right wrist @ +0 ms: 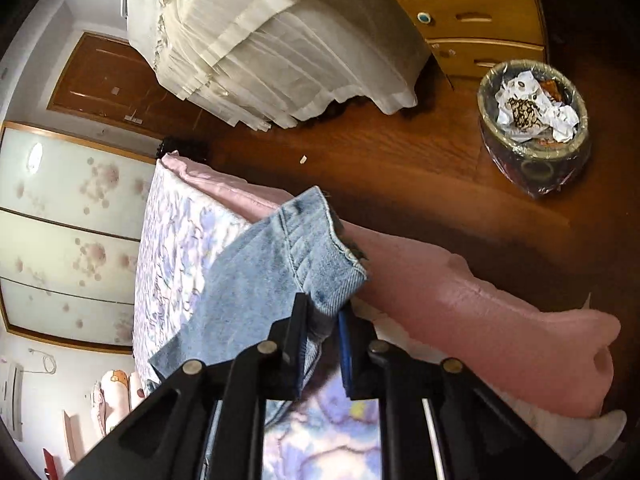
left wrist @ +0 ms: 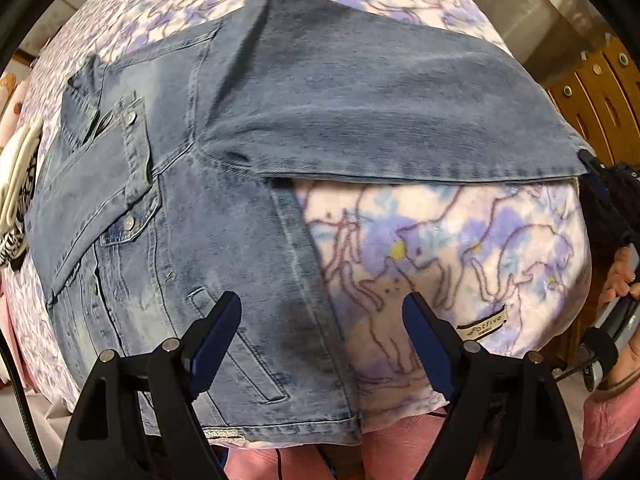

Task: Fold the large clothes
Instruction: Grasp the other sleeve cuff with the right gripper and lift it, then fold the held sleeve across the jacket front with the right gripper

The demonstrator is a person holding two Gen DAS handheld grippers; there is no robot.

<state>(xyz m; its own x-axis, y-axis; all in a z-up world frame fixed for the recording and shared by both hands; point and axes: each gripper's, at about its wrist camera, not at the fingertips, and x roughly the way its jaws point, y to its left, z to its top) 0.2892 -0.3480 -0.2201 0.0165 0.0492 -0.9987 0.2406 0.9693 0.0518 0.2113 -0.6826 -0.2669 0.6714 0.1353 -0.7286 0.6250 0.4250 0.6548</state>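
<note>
A blue denim jacket [left wrist: 192,216] lies on a bed with a purple-and-white floral blanket [left wrist: 460,256]. One sleeve [left wrist: 380,108] is stretched out to the right, lifted above the blanket. My left gripper [left wrist: 322,308] is open and empty, hovering over the jacket's lower hem and side. My right gripper [right wrist: 322,304] is shut on the sleeve cuff [right wrist: 320,248] and holds it up at the bed's edge; it also shows at the far right of the left wrist view [left wrist: 592,168].
A pink sheet [right wrist: 480,300] hangs over the bed's side. A lined waste bin [right wrist: 534,128] stands on the wooden floor near a wooden chest of drawers [right wrist: 472,12]. A white curtain [right wrist: 272,40] hangs nearby. Striped clothing [left wrist: 16,200] lies at the bed's left.
</note>
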